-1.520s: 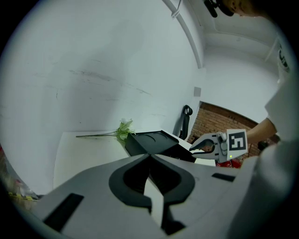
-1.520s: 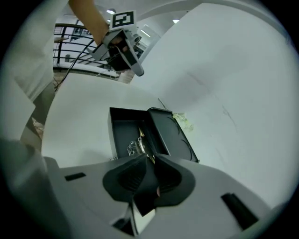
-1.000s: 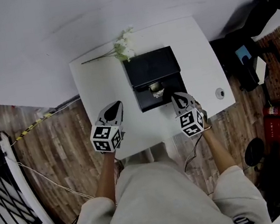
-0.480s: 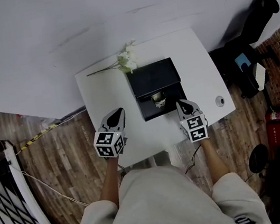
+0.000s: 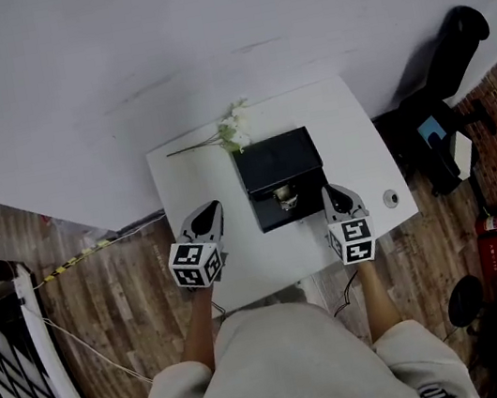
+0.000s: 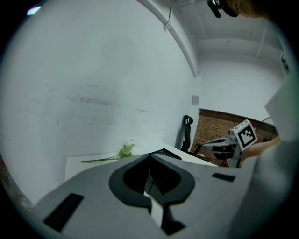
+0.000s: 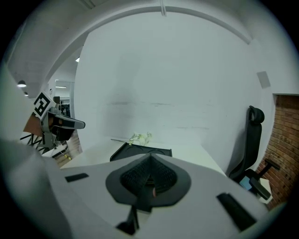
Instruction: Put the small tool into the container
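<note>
My left hand-held gripper (image 5: 206, 212) was clenched with nothing in it, its jaws meeting in a closed seam in the left gripper view. My right hand-held gripper (image 5: 336, 193) was clenched too, its ribbed pads pressed together around nothing. Both hung above the near edge of the white desk (image 5: 241, 266), one on each side of the black container (image 5: 266, 217), and neither touched it.

The container sat near the middle of the desk with its lid folded open toward the wall. The small tool (image 5: 284, 197), a pale metallic piece too small for me to make out in detail, lay inside the container's near half, about midway along it and apart from both hand-held grippers.

A flower sprig (image 5: 231, 133) with white blossoms lay on the desk just behind the container's far left corner. A small round object (image 5: 391, 199) sat near the desk's right edge. A black office chair (image 5: 451, 53) stood on the wooden floor (image 5: 104, 295) to the right of the desk.
</note>
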Demonstrator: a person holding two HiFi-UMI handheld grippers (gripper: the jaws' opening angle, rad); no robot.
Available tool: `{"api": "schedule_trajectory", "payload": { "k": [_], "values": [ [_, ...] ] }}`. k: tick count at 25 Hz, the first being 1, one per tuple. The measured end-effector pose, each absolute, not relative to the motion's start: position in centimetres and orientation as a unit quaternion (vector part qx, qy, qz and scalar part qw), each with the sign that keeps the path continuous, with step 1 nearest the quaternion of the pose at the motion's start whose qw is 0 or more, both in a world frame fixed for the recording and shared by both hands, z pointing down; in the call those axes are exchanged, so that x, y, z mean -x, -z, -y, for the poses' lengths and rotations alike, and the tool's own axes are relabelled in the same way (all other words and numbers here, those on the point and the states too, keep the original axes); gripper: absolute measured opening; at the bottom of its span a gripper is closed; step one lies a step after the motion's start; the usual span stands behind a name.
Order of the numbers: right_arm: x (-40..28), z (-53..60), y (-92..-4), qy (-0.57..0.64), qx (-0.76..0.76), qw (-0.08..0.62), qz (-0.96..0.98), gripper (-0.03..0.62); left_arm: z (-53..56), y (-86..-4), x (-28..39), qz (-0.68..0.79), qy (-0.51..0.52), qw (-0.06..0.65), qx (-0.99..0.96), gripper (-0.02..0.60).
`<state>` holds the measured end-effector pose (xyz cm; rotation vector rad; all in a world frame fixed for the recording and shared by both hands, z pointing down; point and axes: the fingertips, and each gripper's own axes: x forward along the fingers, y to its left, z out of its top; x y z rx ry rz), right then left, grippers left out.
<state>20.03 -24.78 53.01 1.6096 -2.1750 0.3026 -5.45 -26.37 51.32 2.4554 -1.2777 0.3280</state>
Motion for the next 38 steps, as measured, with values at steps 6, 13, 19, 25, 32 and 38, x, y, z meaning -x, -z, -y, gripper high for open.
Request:
{"api": "schedule_trajectory", "payload": {
  "k": [6,13,19,25,32,38],
  "values": [
    [-20.1,24.3,-50.5,-0.087,-0.590,0.183,0.782,-0.002,26.7,-49.3,5.8,0.459,-0.103,0.162,-0.867,0.009],
    [-20.0,22.9,-48.2,-0.072,-0.602,0.160,0.779,-0.002,26.4,-47.7,5.9,0.463,-0.091,0.147,-0.869,0.009],
    [-19.9,21.6,-47.9,-0.069,-0.605,0.154,0.778,-0.002,25.8,-47.3,6.1,0.466,-0.087,0.146,-0.868,0.009],
    [-20.1,20.8,-47.7,-0.066,-0.605,0.158,0.777,-0.002,25.4,-47.2,5.7,0.462,-0.087,0.146,-0.870,0.009],
    [-20.5,20.3,-47.9,-0.067,-0.607,0.161,0.775,-0.002,24.9,-47.4,4.8,0.453,-0.090,0.148,-0.874,0.009],
    [-20.5,20.0,-48.1,-0.067,-0.606,0.161,0.776,-0.002,24.5,-47.5,4.4,0.449,-0.092,0.148,-0.876,0.009]
  ]
}}
